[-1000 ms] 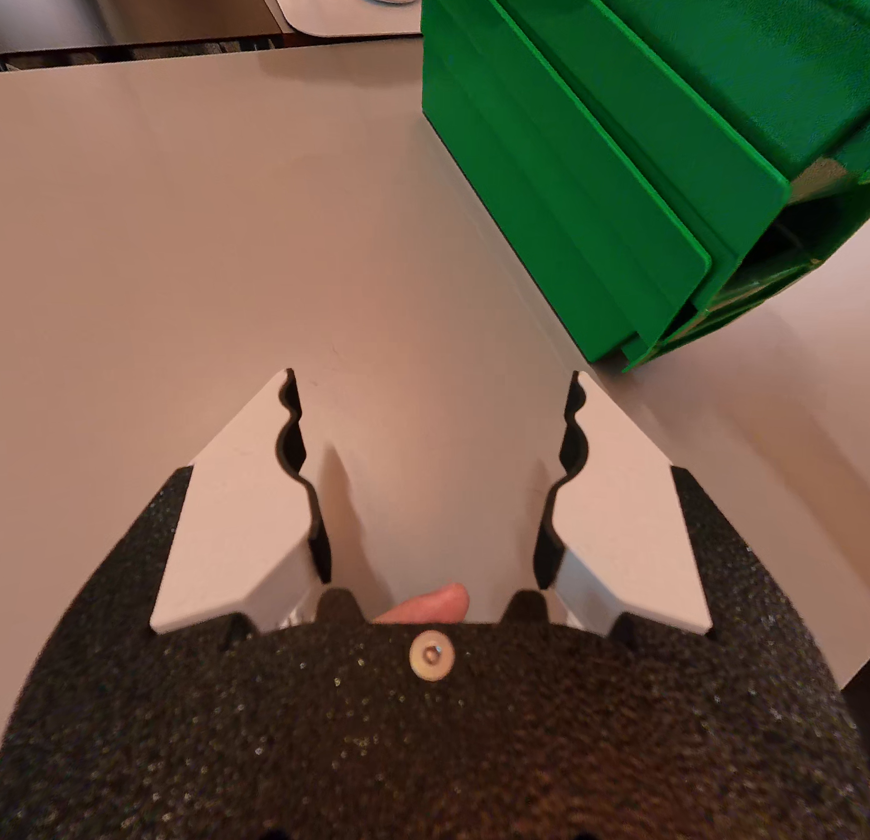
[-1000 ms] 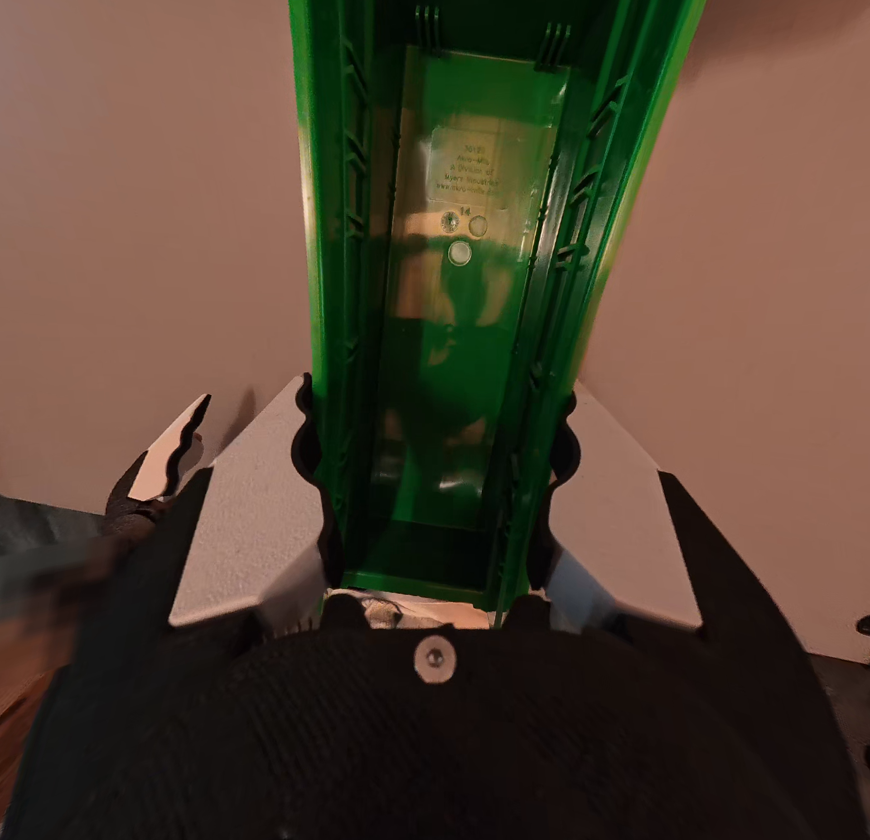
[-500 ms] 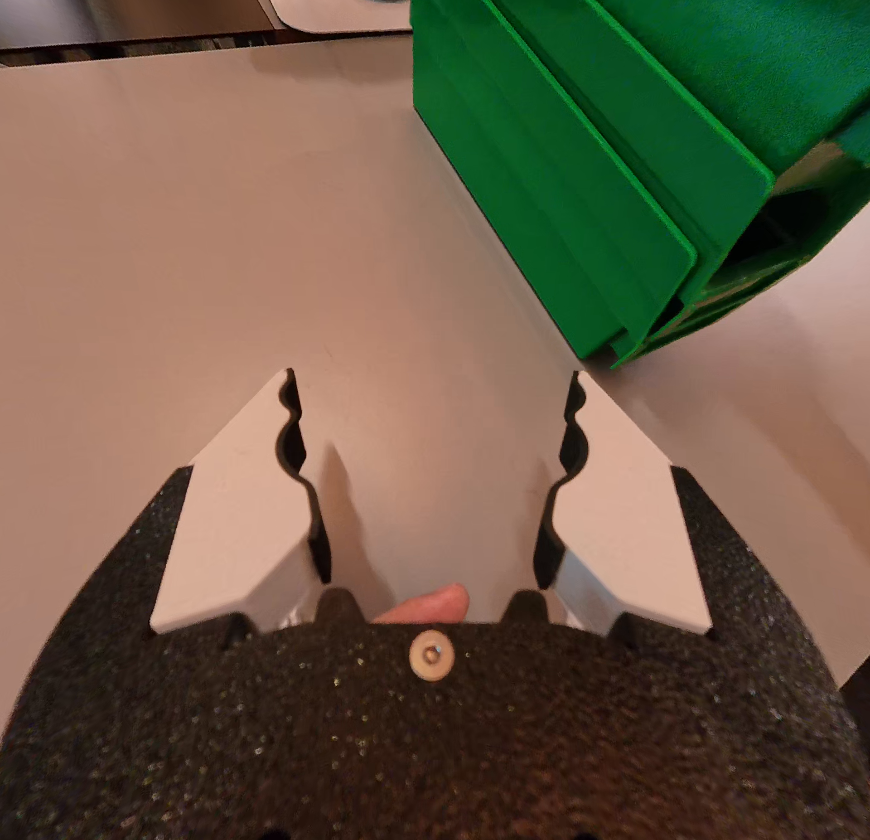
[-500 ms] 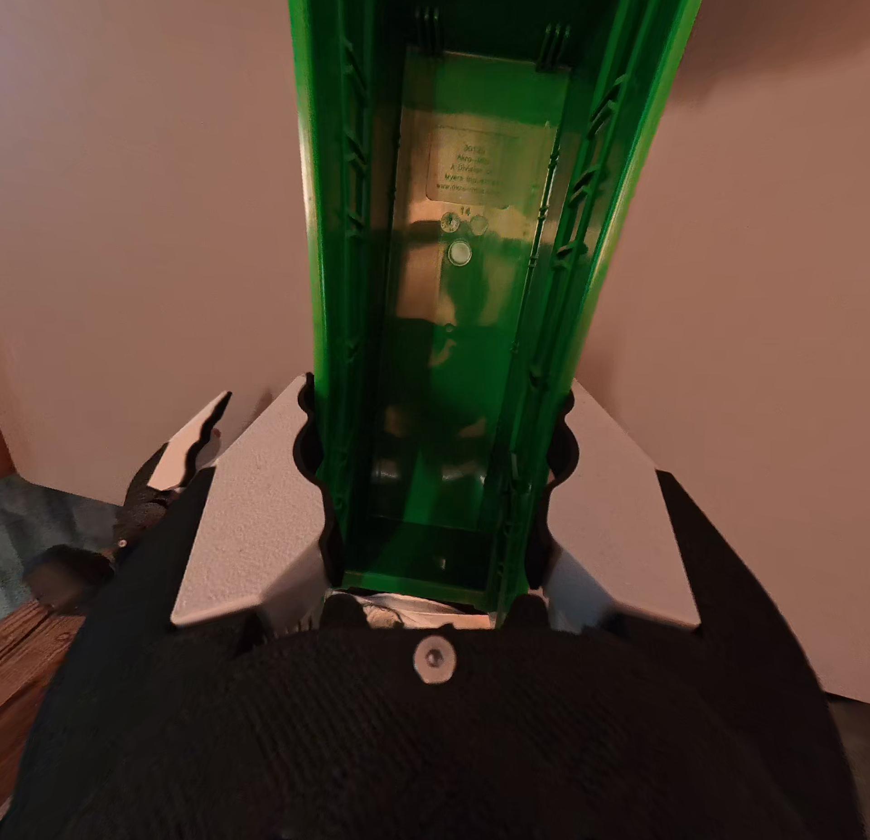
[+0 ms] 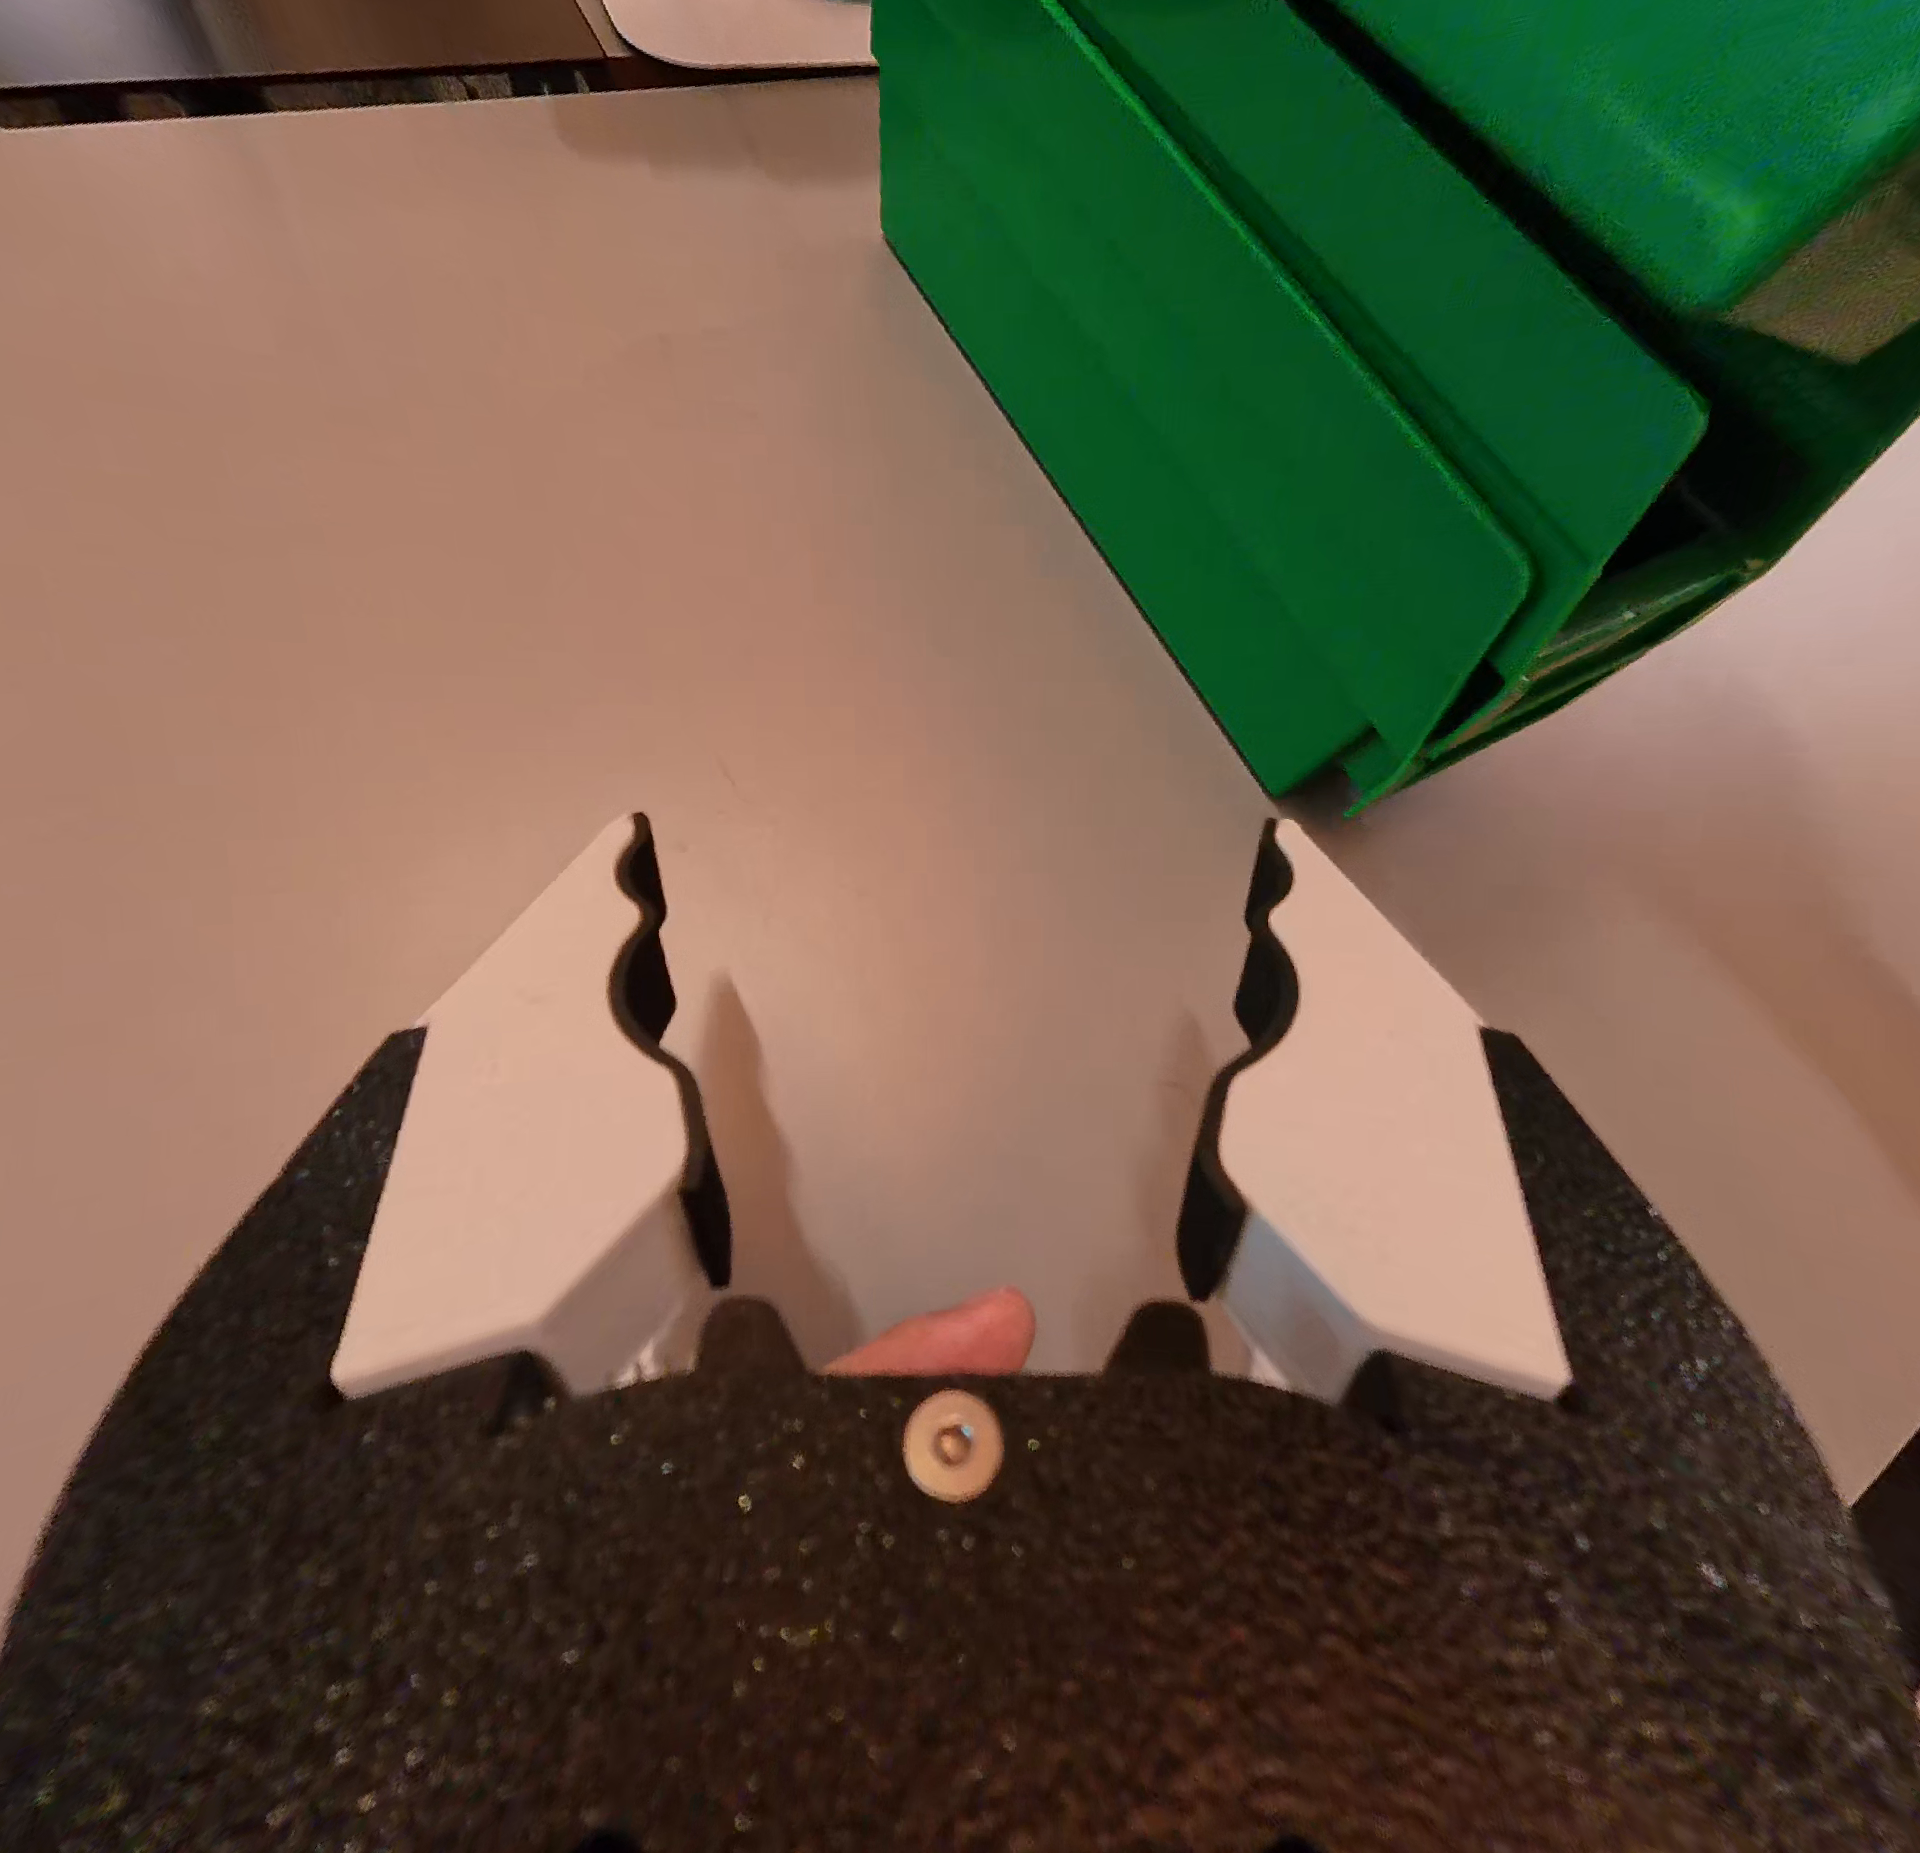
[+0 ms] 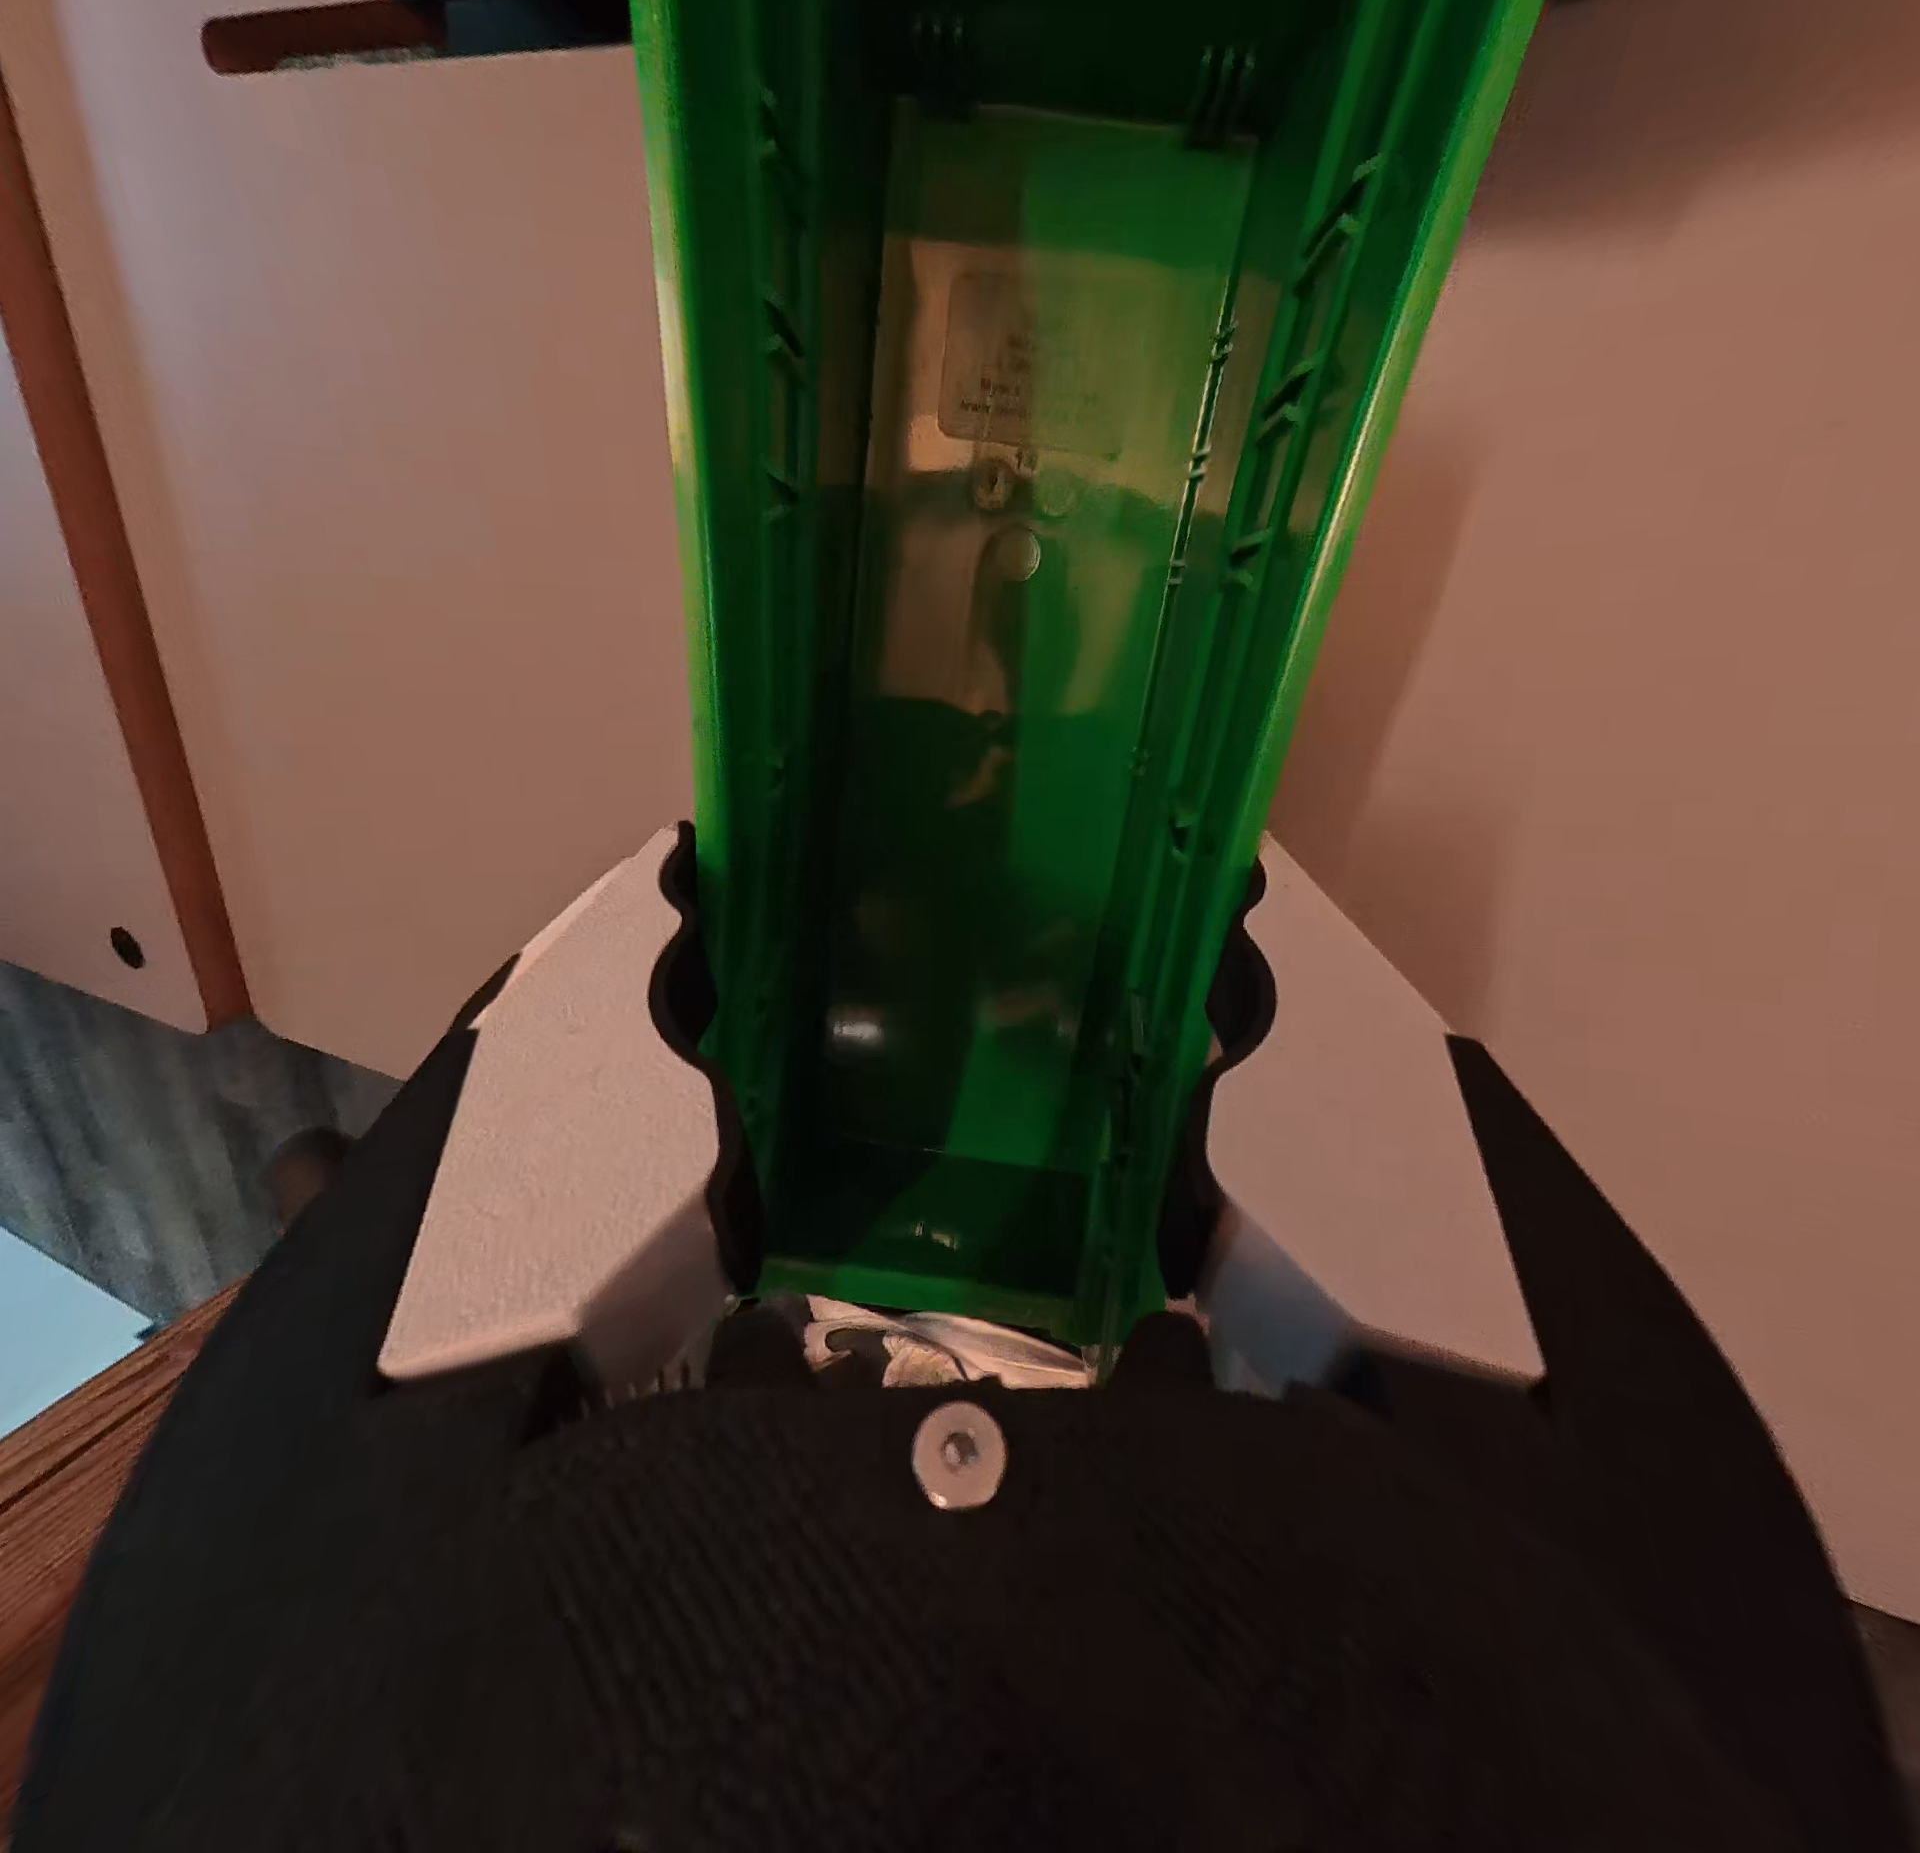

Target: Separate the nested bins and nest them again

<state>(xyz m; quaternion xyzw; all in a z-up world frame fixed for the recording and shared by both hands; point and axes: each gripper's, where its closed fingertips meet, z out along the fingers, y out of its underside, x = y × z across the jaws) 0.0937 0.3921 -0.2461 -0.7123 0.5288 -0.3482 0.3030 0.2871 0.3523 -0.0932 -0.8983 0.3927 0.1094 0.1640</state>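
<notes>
Green bins [image 5: 1195, 349] nested in one another stand tilted at the upper right of the left wrist view, on a pale table [image 5: 416, 453]. The topmost bin [image 5: 1610, 89] sits higher than the ones beneath it. My left gripper [image 5: 951, 827] is open and empty over bare table, its right fingertip close to the stack's near corner. My right gripper [image 6: 966, 847] is shut on a green bin [image 6: 1039, 556], its fingers pressing on the two long side walls, and I look into the bin's inside. How deep this bin sits in the others is hidden.
The table's far edge [image 5: 416, 110] runs along the top of the left wrist view, with another surface [image 5: 727, 6] beyond it. In the right wrist view the table's left edge, a wooden strip [image 6: 104, 556] and grey floor [image 6: 125, 1128] show. A person's fingertip [image 5: 956, 1336] shows between the left fingers.
The right gripper with its bin has risen and drawn back, so the table's edges and the floor now show. The left gripper has left the right view. The stack shifted slightly left.
</notes>
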